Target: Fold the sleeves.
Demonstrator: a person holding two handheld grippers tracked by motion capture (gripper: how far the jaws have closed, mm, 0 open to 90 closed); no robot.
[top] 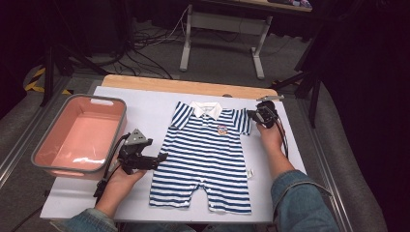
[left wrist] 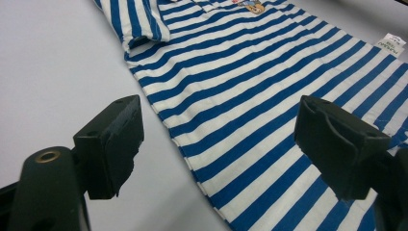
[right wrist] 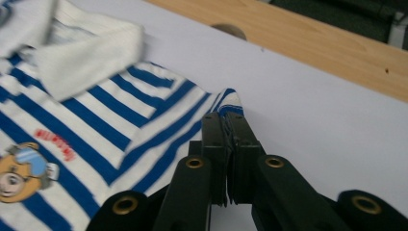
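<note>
The romper (top: pixel 205 154) is knitted cloth, soft and matt, with a white ribbed collar (right wrist: pixel 82 53) and an embroidered bear patch (right wrist: pixel 21 168). The sheet (top: pixel 145 108) is smooth, matt white. The table edge (top: pixel 183 86) is bare wood. The bin (top: pixel 72 166) is glossy pink plastic, grey-rimmed. Gripper jaws are matt black plastic with brass eyelets (right wrist: pixel 194 162).

My left gripper (top: pixel 162 157) rests low with its jaws spread wide, nothing between them. My right gripper (top: pixel 250 115) reaches farther ahead, wrist stretched forward, jaws pressed together on a pinch of cloth at their tips
</note>
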